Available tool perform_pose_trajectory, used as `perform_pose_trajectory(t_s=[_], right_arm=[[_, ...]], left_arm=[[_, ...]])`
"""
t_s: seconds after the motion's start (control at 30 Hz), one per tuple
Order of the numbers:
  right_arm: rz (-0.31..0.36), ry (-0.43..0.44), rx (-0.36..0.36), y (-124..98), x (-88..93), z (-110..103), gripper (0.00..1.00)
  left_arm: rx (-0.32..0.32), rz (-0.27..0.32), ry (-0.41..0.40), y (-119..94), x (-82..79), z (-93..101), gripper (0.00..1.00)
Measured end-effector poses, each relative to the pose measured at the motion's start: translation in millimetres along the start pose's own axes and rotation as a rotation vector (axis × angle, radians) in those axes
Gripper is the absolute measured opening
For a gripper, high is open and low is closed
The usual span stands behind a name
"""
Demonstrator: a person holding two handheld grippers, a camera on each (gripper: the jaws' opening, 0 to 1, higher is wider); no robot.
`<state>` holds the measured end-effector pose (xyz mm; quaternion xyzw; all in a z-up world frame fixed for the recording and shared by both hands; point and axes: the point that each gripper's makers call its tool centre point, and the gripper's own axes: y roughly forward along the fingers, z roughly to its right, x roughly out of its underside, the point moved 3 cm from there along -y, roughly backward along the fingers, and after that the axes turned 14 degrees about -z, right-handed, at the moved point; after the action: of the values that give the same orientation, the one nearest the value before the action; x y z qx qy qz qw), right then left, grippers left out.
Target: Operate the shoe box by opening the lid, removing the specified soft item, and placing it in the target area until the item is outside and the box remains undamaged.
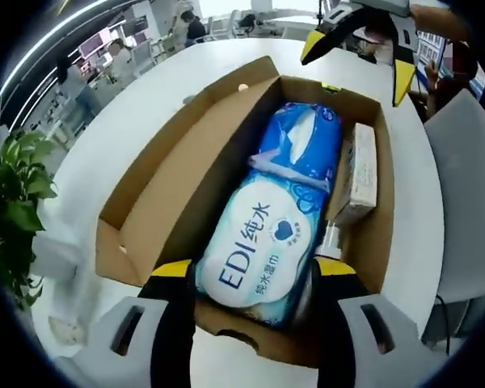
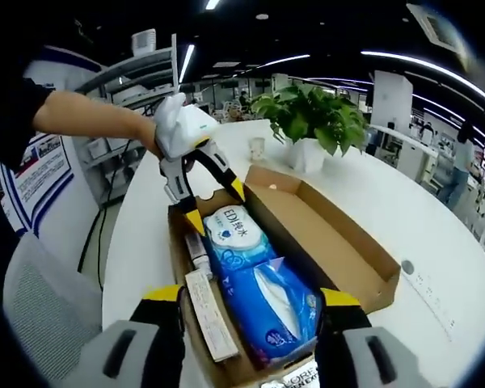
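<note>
An open cardboard shoe box lies on a white table, its lid folded out flat beside it. Inside lies a soft blue-and-white pack of wet wipes, which also appears in the right gripper view. My left gripper is open, its yellow-tipped jaws standing either side of the pack's near end. The right gripper view has it, held by a hand, over the box's far end. My right gripper is open and straddles the box's other end; in the left gripper view it hovers above the box.
A long white carton lies between the pack and the box wall. A potted plant and a small cup stand on the table beyond the box. A grey chair is beside the table.
</note>
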<state>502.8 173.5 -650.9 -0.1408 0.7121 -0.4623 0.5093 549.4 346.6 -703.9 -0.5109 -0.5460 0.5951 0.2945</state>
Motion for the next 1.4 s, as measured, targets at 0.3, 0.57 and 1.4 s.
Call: perform_pose_trajectory(t_s=[0.3, 0.57, 1.4], right_arm=[[0.001, -0.022, -0.026, 24.7, -12.6, -2.2, 0.63], [-0.014, -0.051, -0.045, 46.5, -16.2, -2.2, 0.63], [-0.071, -0.204, -0.069, 116.9, -33.0, -14.0, 0.59]], left_arm=[[0.029, -0.037, 0.05, 15.2, 2.0, 0.6, 0.59], [0.043, -0.053, 0.09, 23.7, 3.0, -0.6, 0.62], [0.049, -0.065, 0.226, 28.8, 5.8, 1.2, 0.59]])
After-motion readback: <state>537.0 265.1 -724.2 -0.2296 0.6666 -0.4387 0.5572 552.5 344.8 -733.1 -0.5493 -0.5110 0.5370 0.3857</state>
